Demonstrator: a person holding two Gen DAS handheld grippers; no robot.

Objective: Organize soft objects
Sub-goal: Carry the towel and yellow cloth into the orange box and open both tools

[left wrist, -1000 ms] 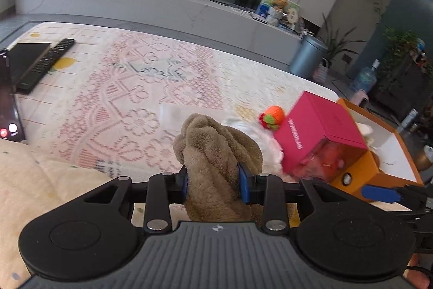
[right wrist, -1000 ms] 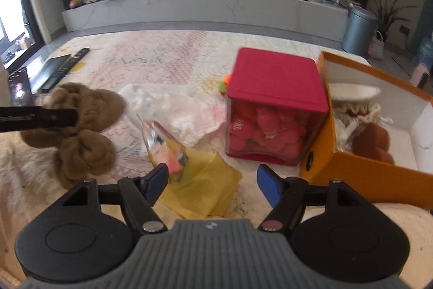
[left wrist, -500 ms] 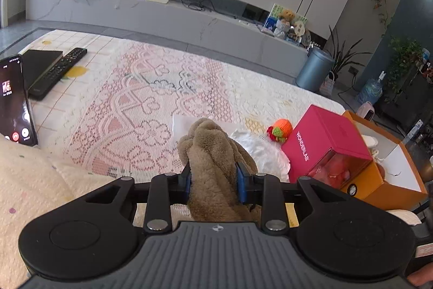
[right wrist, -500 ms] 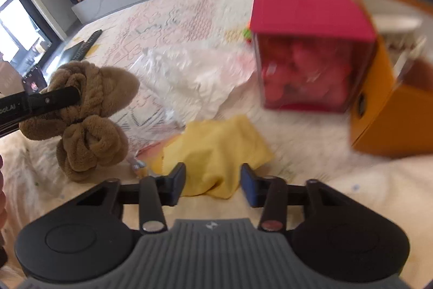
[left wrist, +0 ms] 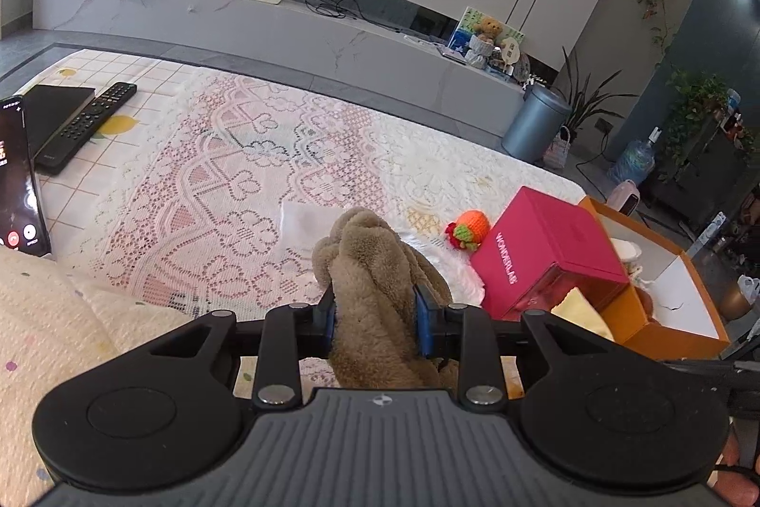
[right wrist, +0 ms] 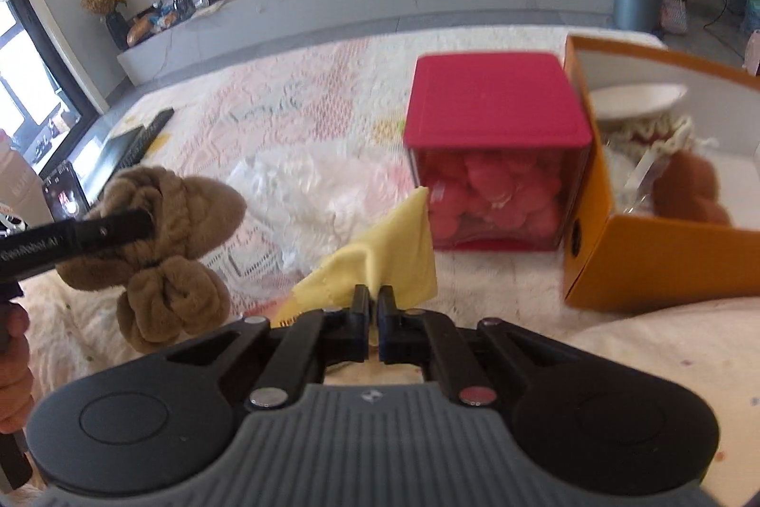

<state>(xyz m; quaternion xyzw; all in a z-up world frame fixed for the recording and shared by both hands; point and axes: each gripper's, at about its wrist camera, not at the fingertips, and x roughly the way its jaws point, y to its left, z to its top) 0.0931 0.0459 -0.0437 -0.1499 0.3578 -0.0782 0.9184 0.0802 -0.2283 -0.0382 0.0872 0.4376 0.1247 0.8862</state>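
The brown plush toy (left wrist: 375, 293), a knotted, deep-piled bundle of fleece, is clamped between the blue pads of the left hand-held gripper (left wrist: 375, 314) and hangs clear of the surface, squeezed at its waist so that its lobes bulge above and below the fingers; seen from the right wrist it (right wrist: 161, 241) hangs at the left with nothing under it, probably lifted for carrying toward a container. The right hand-held gripper (right wrist: 374, 312) is pinched almost fully together on a corner of the yellow cloth (right wrist: 380, 260), a thin, flat, matte sheet that rises in a limp peak from the grip, which suggests it is being lifted by the edge so the rest can trail. Just beyond the cloth lies a crumpled clear plastic bag (right wrist: 308, 193), glossy and wrinkled. Behind it stands a magenta box (right wrist: 494, 127) with a clear front showing red rounded pieces, touching or nearly touching the open orange box (right wrist: 660, 260), whose white interior already holds a brown plush and something with cream crochet trim, so it is likely the destination. A small orange crochet toy (left wrist: 468, 229) sits near the magenta box on the lace-patterned cloth (left wrist: 237, 184) covering the desk.
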